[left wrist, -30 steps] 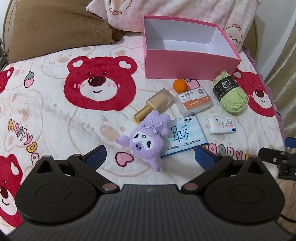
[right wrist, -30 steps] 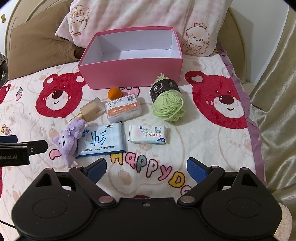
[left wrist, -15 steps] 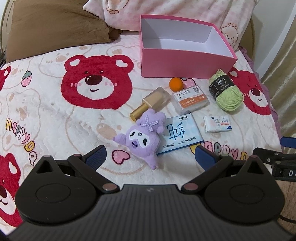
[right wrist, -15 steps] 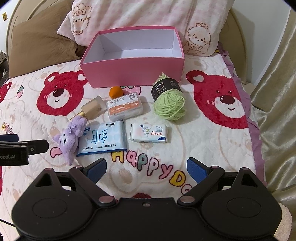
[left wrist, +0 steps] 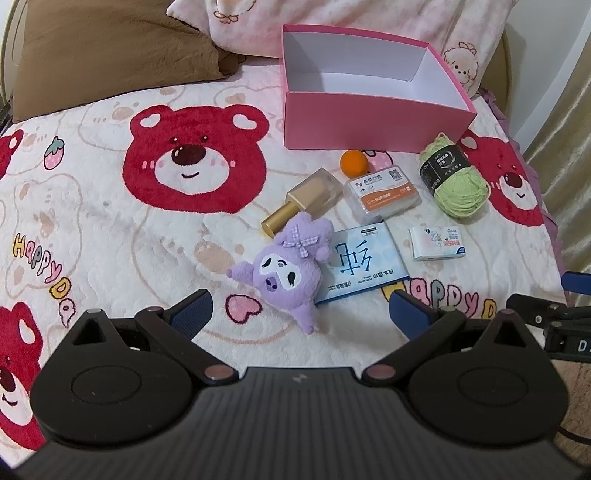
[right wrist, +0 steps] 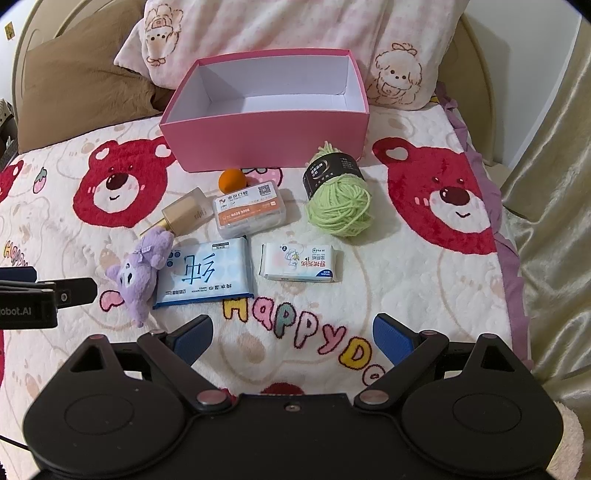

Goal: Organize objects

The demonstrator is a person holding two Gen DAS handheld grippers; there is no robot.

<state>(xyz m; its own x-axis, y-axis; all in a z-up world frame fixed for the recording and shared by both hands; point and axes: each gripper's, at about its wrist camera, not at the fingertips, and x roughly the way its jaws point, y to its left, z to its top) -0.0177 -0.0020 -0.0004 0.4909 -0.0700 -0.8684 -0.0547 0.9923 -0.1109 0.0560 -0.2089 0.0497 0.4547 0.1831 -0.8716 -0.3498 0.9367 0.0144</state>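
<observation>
While both grippers hang over the near edge of the bed (right wrist: 424,280), nothing is in hand yet: the left gripper (left wrist: 299,308) has its fingers spread wide and empty just short of the plush (left wrist: 284,273), and the right gripper (right wrist: 293,334) is just as wide and empty, above the lettering on the blanket.

The box (right wrist: 266,147) sits open and empty at the far side, against the pillows (right wrist: 277,26). Everything to go in it lies in a tight cluster in front: an orange ball (right wrist: 232,181) almost touching the box wall, a bottle (left wrist: 308,199) on its side, a clear case (right wrist: 249,210), yarn (right wrist: 338,206), a blue wipes pack (right wrist: 207,273) and a small tissue pack (right wrist: 299,263).

The crowding looks like the main risk. The plush lies against the blue pack's edge, with the bottle's gold cap touching its head, so a wide grab could catch the pack's corner or nudge the bottle, which looks free to roll. The ball seems likely to run off at the slightest knock. The soft quilt may give under a finger, so flat packs could be hard to pinch and may slide instead. The yarn's loose strand could snag. With both grippers close at the near edge, they might also collide if they go for neighbouring items together.
</observation>
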